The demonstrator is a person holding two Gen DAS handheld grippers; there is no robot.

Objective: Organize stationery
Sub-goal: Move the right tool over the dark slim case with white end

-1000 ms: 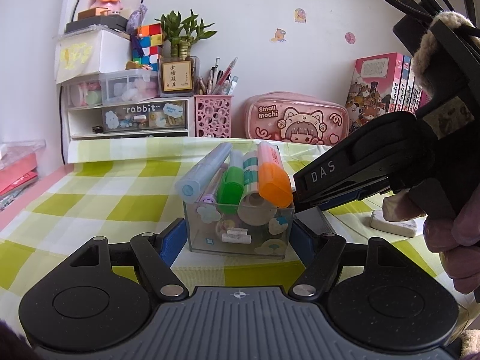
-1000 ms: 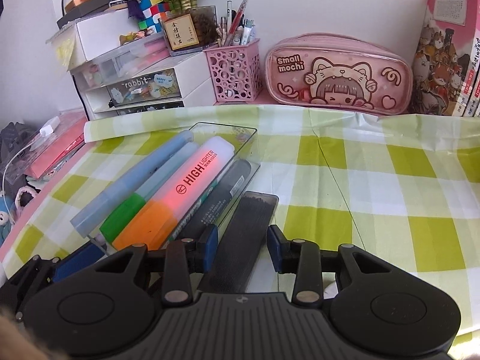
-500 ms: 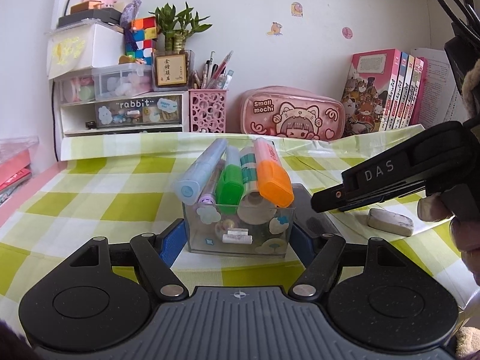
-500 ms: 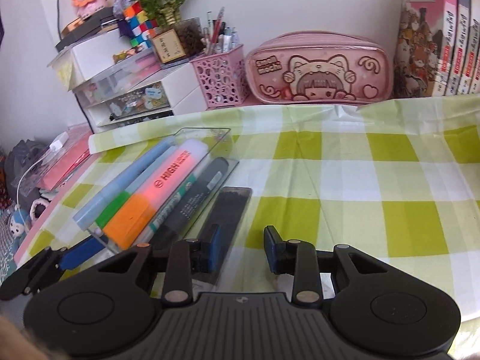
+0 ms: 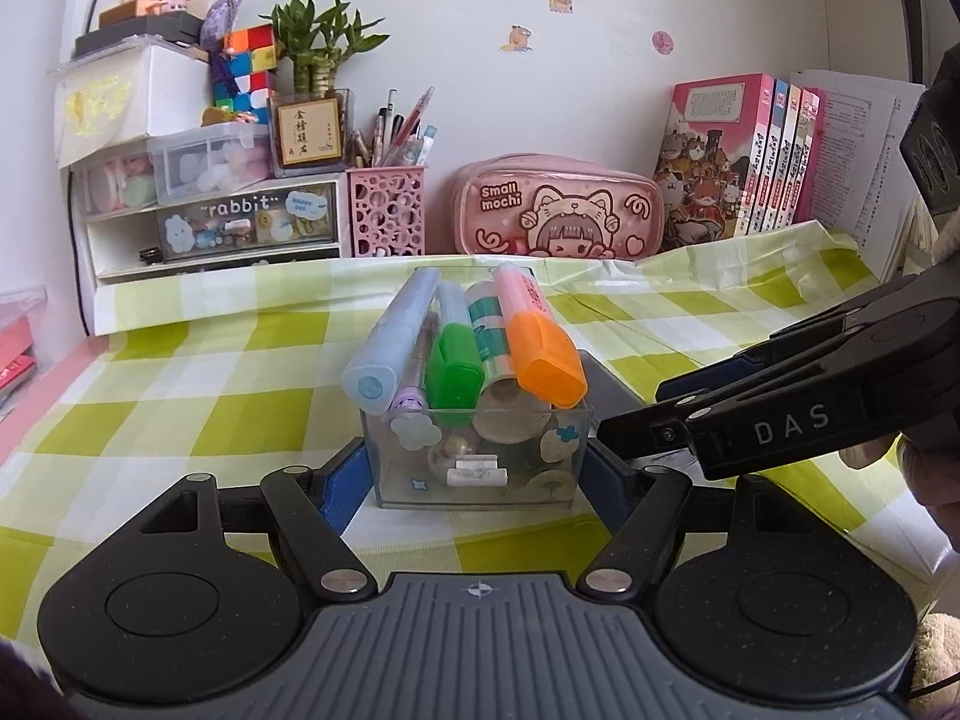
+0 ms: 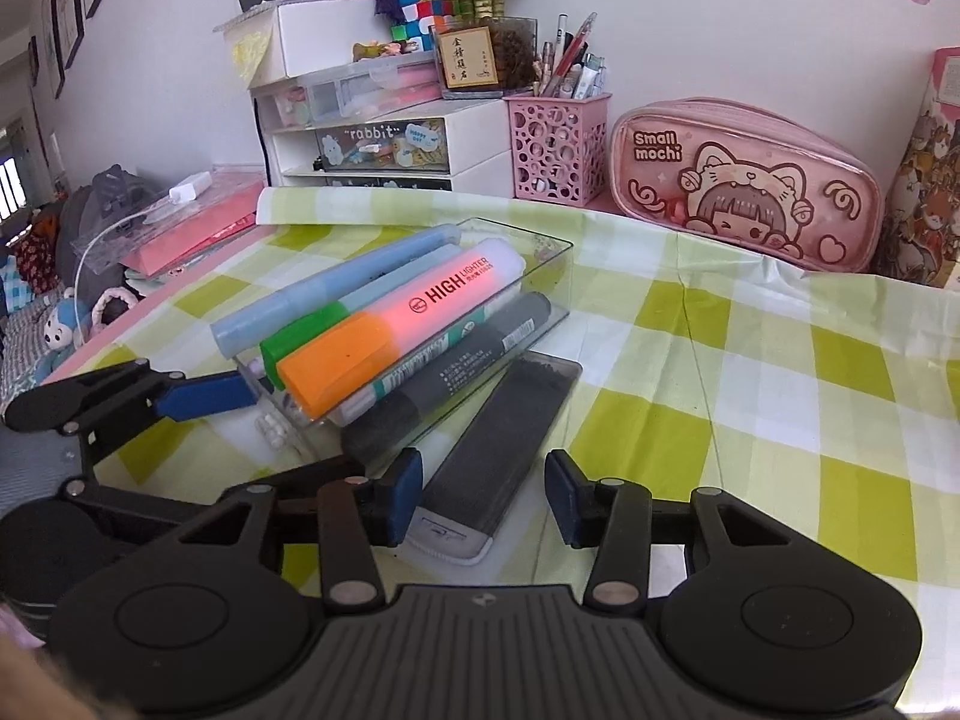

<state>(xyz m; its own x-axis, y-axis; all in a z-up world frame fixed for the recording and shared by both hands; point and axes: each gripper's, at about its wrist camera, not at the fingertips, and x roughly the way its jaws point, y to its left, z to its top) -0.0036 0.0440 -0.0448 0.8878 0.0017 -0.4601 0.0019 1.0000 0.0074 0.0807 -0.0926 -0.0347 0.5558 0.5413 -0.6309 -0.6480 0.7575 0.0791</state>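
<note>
Left gripper (image 5: 477,477) clamped on the clear plastic box (image 5: 477,456) of markers; right gripper (image 6: 480,495) opening over the dark flat case (image 6: 498,450).

The box sits on the green-and-white checked tablecloth (image 6: 750,360), and the left gripper's blue pads press its two side walls. An orange-capped highlighter (image 5: 537,345), a green-capped marker (image 5: 453,363), a pale blue marker (image 5: 390,348) and a dark grey marker (image 6: 456,372) lie slanted in it, their ends sticking out past the rim. The dark flat case lies on the cloth just beside the box — its near end sits between the right gripper's spreading jaws, with a clear gap on the right side. A pink pencil pouch (image 6: 744,186) stands well behind, against the wall.
</note>
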